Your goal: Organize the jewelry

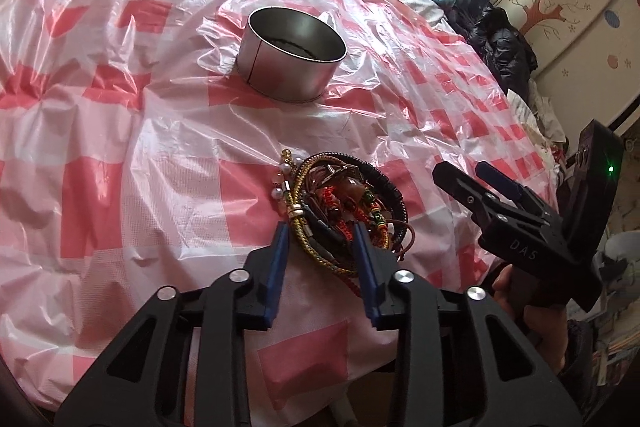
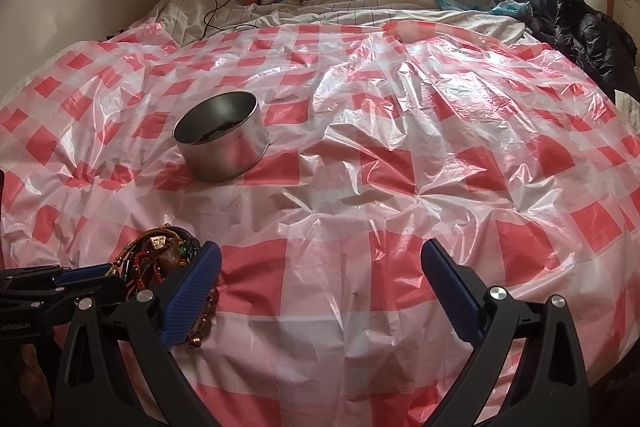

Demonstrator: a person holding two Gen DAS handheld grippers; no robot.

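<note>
Mostly cord bracelets (image 1: 344, 215) – tangled heap, beaded, gold, red, black.

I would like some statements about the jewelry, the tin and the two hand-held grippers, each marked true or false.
1. The metal tin stands upright on the checked plastic sheet. True.
2. The jewelry pile lies inside the tin. False: it lies on the sheet, nearer the camera.
3. The left hand-held gripper straddles part of the pile. True.
4. The right hand-held gripper holds a bracelet. False: its jaws are open and empty.
</note>
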